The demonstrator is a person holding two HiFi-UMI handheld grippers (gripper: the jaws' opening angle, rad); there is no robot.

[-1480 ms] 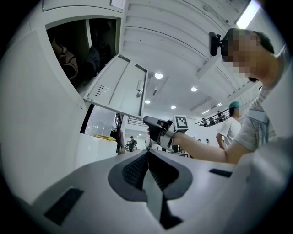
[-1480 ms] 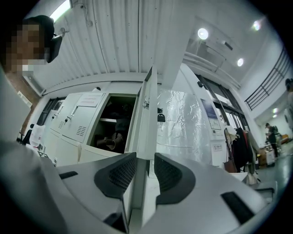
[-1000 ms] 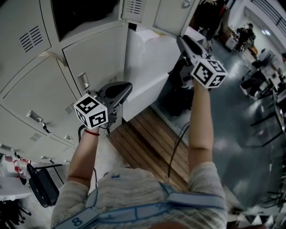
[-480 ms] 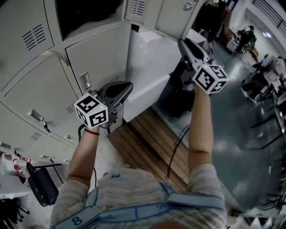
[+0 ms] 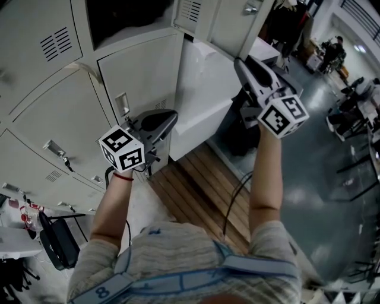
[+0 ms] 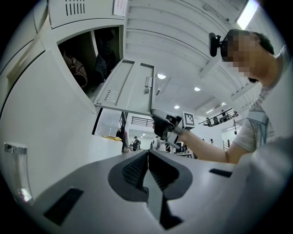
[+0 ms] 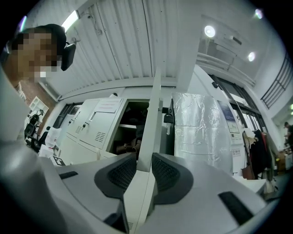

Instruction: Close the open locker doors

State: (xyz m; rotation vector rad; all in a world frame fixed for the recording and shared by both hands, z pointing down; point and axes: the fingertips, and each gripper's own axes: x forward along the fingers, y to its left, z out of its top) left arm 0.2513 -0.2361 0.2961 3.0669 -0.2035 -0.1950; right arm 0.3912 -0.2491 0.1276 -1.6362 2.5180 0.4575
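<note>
**A:** Where's the door?

**B:** The locker door (image 5: 221, 19) is standing open at 12 to 1 o'clock in the head view. It's swung out from the dark compartment (image 5: 119, 16) at 11. I'm pinching its edge near the outer corner with the right gripper (image 5: 243, 65). The jaws are closed onto the sheet metal, and the panel is running straight up between the pads (image 7: 122, 172).

**A:** Left side?

**B:** The left gripper (image 5: 163, 120) is hanging at 9 o'clock in front of the closed lower lockers (image 5: 59, 119). Its jaws are pressed together with nothing in them. As far as I can tell, it's touching nothing.

**A:** Which step?

**B:** I'm reading it as the start of the swing-shut, since the door is sitting well off its frame. The next move is carrying the edge in an arc toward 11 o'clock. It needs to follow the hinge so the panel isn't twisting in the jaws. After that, letting go and pushing flat until the latch (image 6: 148, 84) is seating.

**A:** Obstructions?

**B:** The wrapped white cabinet (image 5: 202, 89) is sitting just beside the lockers at 1 o'clock, on the far side of the swing. I'm judging it won't interfere.
</note>
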